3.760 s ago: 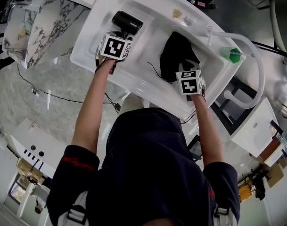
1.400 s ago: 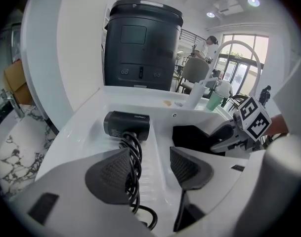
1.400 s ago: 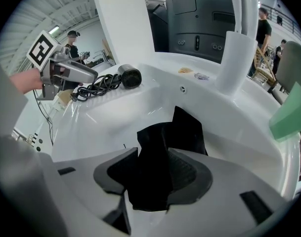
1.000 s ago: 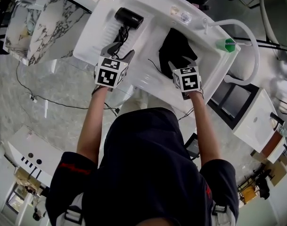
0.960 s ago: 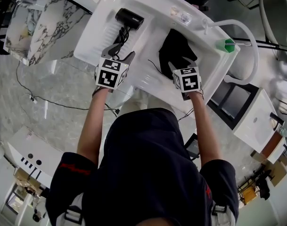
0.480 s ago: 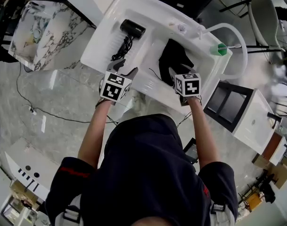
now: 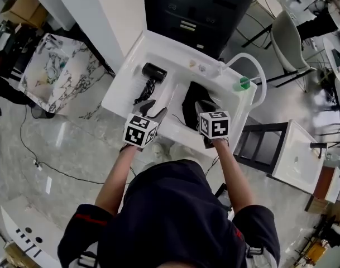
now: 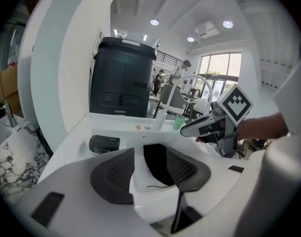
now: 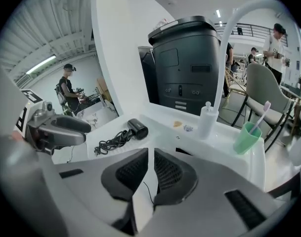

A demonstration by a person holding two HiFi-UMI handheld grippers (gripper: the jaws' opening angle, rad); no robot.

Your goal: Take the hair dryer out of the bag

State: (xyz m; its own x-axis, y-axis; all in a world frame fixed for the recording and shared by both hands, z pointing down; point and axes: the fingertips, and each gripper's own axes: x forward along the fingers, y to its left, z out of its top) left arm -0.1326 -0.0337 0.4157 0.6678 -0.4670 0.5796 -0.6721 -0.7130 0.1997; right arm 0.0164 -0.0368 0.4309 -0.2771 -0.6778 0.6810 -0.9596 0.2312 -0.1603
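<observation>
1. Lying on the white tabletop (image 7: 124, 89) to the left of the sink (image 7: 178, 88), the hair dryer (image 7: 154, 71) is out of the bag (image 7: 193, 100). Its black cord (image 7: 143, 92) is bunched just beside it on the near side.
2. The bag is black and sits slumped inside the sink, apart from the hair dryer.
3. The left tongs (image 8: 150, 153) hover above the near edge of the tabletop, touching nothing. Their jaws have just been closing a little but stand clearly apart, with nothing between them.
4. The right tongs (image 9: 151, 154) hang over the near rim of the sink, on the near side of the bag. Their jaws have just been closing and are drawn together, bar a thin slit, on nothing.
5. At the far right of the tabletop stands a green cup (image 7: 243, 84) holding a toothbrush (image 9: 261, 113), with a white pump bottle (image 9: 207, 120) near it.
</observation>
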